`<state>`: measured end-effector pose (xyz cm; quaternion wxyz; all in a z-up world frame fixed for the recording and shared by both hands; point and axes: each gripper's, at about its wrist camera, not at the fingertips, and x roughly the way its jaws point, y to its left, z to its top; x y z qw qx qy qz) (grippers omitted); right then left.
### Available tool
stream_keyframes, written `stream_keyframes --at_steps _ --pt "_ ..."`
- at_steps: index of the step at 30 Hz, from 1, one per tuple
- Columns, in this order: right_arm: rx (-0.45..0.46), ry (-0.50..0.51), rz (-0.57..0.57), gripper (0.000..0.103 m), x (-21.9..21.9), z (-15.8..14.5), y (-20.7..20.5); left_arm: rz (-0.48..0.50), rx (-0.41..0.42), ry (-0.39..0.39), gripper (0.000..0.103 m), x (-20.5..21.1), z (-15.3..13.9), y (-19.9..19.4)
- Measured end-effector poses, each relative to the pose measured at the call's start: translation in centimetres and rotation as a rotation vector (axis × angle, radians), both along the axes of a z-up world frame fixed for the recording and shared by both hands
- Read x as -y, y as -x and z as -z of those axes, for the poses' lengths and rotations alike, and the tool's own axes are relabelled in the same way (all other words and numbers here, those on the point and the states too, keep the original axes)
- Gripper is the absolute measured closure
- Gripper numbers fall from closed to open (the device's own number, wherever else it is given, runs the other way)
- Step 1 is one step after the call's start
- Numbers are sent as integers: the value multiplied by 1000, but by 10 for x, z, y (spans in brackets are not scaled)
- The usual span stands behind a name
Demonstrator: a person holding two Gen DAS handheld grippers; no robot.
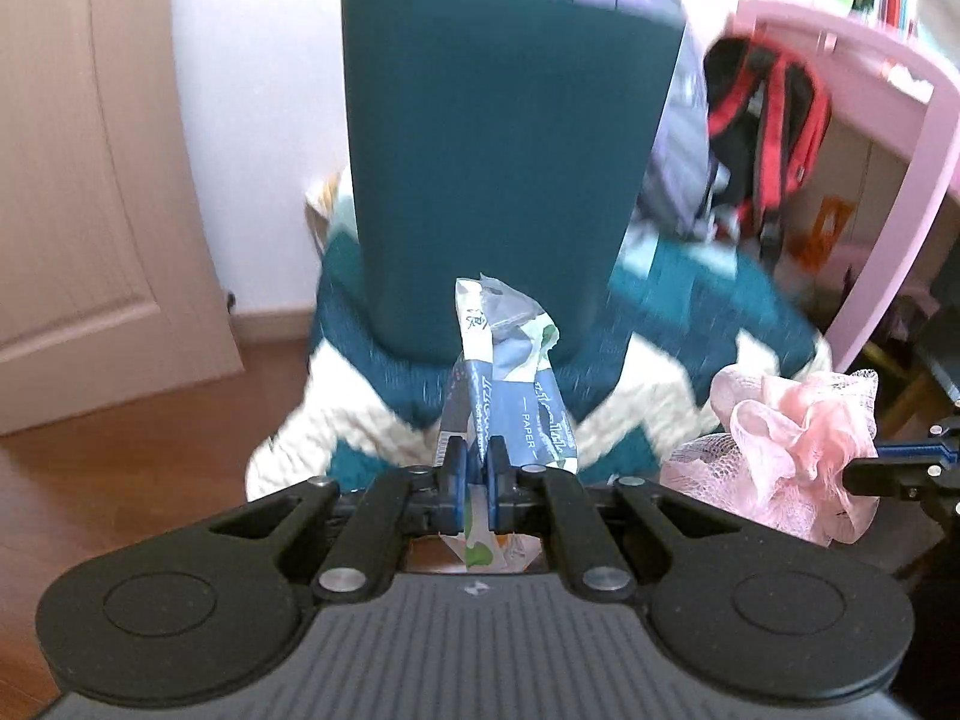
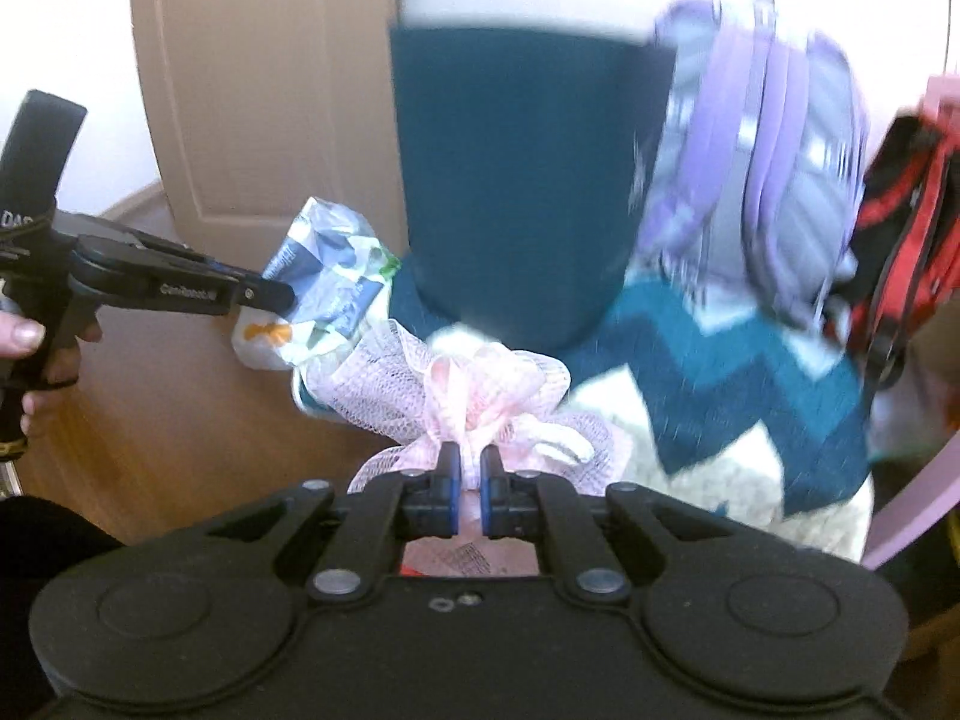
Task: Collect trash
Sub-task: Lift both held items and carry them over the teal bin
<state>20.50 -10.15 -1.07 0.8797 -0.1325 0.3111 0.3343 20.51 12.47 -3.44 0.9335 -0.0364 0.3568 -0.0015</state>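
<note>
Both claws are loaded here. The left gripper (image 1: 474, 468) is pinching a crumpled paper wrapper (image 1: 510, 372), blue and white with green patches, which stands up from the blue pads at centre frame. In the right wrist view the same wrapper (image 2: 336, 282) sits at middle left, clamped at the tip of the left gripper (image 2: 273, 297), with the person's hand (image 2: 27, 342) on the handle at the far left edge.

The right gripper (image 2: 471, 474) is pinched on a pink mesh bundle (image 2: 474, 396) with ribbon, bunched just above its pads; the bundle (image 1: 792, 438) also shows at the lower right of the left view.

Ahead, filling the upper centre of both views, stands a dark teal bin (image 1: 504, 168) on a teal and cream zigzag rug (image 1: 678, 372). The frames are motion-blurred, so the bin's opening cannot be made out clearly.

The step looks like the carry: both pieces picked up and headed for the bin. The next move probably calls for lifting each piece over the top rim and spreading the fingers only once it hangs above the mouth
</note>
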Motion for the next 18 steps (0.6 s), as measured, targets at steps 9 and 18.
stream_keyframes --at_steps 9,18 --pt "197 -75 3 98 1 -80 9 -33 177 -29 97 5 -86 30" --pt "300 -172 25 98 -9 -151 -27 -79 274 -37 97 -2 -148 9"
